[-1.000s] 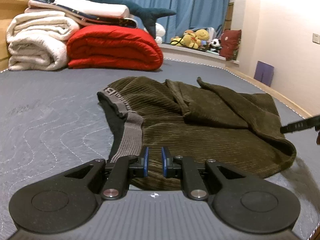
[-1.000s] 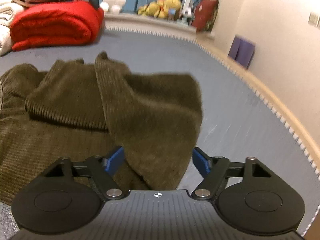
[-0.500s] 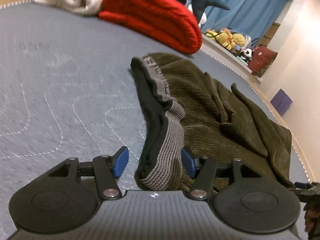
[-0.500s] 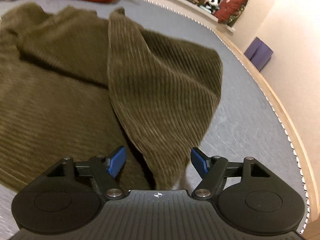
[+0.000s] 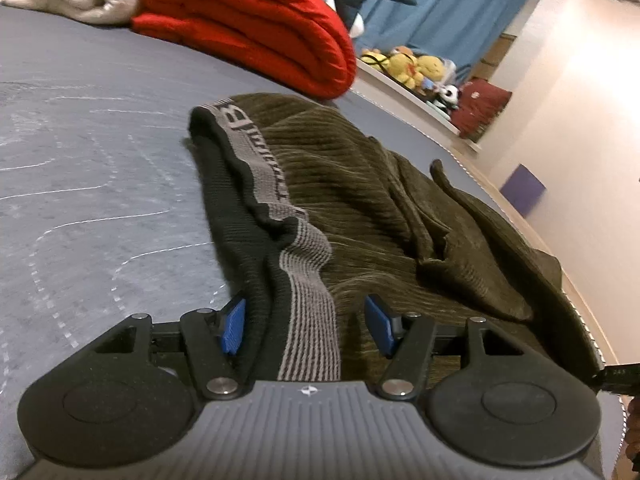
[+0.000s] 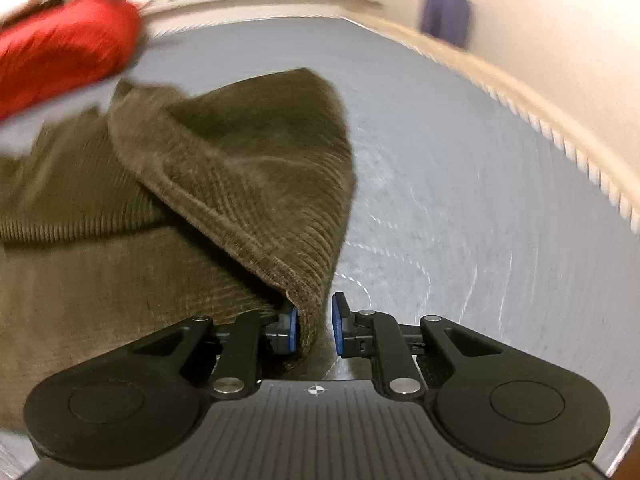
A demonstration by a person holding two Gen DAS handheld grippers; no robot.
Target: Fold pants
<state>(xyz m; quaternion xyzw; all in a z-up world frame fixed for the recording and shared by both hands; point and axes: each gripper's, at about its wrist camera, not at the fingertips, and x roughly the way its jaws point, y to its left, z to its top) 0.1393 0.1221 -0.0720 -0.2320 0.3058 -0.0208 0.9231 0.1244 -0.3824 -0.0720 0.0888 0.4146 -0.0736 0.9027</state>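
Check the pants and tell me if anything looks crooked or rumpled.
The pants lie rumpled on the bed. The waistband buckles and rolls over midway instead of running straight, and a leg end is flopped diagonally back over the body. Creases bunch near the middle. Nothing looks torn.

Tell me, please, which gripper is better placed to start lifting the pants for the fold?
Probably the right gripper: its jaws are closing on the pants at a hem corner. The left gripper only straddles the waistband, and its jaws are opening.
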